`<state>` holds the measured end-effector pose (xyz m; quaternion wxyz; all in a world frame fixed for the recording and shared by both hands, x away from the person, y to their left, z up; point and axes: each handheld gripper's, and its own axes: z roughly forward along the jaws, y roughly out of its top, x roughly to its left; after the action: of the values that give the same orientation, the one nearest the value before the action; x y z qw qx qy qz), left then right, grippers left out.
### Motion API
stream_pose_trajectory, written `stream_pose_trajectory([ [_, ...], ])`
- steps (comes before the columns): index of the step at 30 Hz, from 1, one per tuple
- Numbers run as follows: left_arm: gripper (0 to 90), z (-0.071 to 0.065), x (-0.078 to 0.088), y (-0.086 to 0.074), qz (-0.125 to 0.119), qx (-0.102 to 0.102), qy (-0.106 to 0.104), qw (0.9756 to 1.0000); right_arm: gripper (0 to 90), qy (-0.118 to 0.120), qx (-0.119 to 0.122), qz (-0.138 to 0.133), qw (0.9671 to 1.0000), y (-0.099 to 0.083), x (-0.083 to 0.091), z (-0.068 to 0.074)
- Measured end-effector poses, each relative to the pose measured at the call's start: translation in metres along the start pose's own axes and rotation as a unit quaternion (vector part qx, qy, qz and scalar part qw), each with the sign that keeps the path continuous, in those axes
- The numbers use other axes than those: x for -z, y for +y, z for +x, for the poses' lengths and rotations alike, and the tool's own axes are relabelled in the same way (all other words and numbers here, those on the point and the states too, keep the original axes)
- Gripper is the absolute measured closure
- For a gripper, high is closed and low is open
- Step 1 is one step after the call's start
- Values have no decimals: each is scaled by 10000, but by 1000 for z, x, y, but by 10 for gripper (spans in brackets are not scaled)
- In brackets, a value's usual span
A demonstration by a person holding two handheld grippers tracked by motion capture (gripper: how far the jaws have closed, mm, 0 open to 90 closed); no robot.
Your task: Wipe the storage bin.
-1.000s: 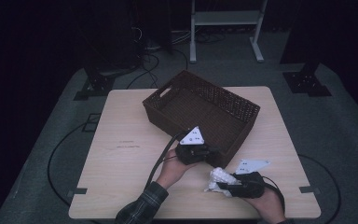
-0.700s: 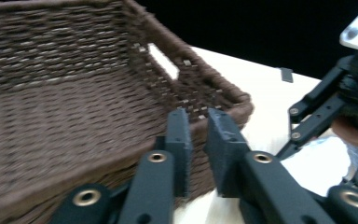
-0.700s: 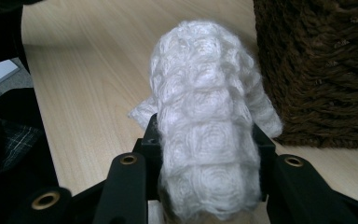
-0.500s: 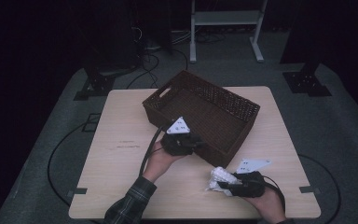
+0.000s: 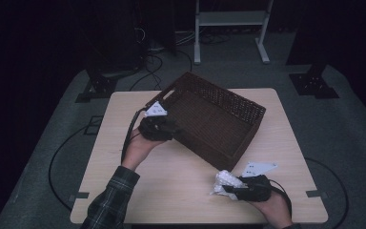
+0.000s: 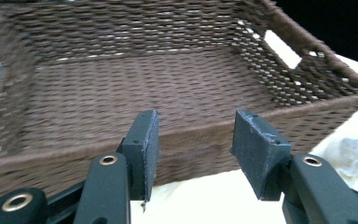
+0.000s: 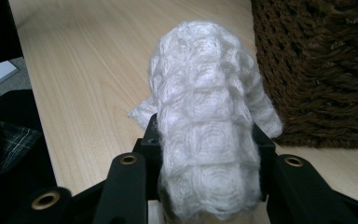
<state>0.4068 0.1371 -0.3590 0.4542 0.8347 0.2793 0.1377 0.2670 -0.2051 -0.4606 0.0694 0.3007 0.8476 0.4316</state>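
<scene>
right gripper (image 5: 228, 187) is pinching a white knitted cloth (image 7: 209, 140) just off the wicker basket (image 5: 209, 119)'s near wall. left gripper (image 6: 193, 144), jaws just been opening, nothing between them, faces the rim. cloth could easily snag on that weave going in.

A light wooden table (image 5: 181, 191) stands on grey floor (image 5: 348, 143); a white shelf frame (image 5: 231, 19) behind.
</scene>
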Motion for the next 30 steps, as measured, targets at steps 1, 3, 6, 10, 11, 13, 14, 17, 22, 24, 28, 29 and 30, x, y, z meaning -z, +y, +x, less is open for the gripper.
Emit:
stream_pose_trajectory([
  [1,500,5,2,1,36,-18,51,10000,609,-2,4,-2,10000,0,0,0],
  [3,489,13,6,1,10,58,105,9999,609,-7,3,-4,10000,0,0,0],
  [6,477,26,11,4,78,84,245,9996,609,-12,-1,-6,10000,0,0,0],
  [10,452,43,14,8,115,198,409,9989,609,-7,6,0,10000,0,0,0],
  [11,448,48,15,9,150,176,471,9986,609,-8,7,-3,10000,0,0,0],
  [13,445,56,16,12,176,202,534,9982,609,-6,7,-3,10000,0,0,0],
  [14,445,60,15,13,211,186,605,9978,609,-5,7,-4,10000,0,0,0],
  [17,441,73,15,16,325,191,704,9968,609,1,9,1,10000,0,0,0],
  [22,445,96,9,20,437,265,897,9947,609,13,20,2,10000,0,-1,0],
  [24,449,104,6,22,450,330,947,9939,609,15,21,4,10000,0,-1,0],
  [28,483,120,-3,24,509,361,1161,9913,609,9,23,0,10000,0,0,0],
  [29,501,124,-6,24,535,374,1199,9906,609,8,22,-2,10000,0,0,0],
  [30,505,128,-8,24,565,409,1215,9901,609,7,26,0,10000,0,0,0],
])
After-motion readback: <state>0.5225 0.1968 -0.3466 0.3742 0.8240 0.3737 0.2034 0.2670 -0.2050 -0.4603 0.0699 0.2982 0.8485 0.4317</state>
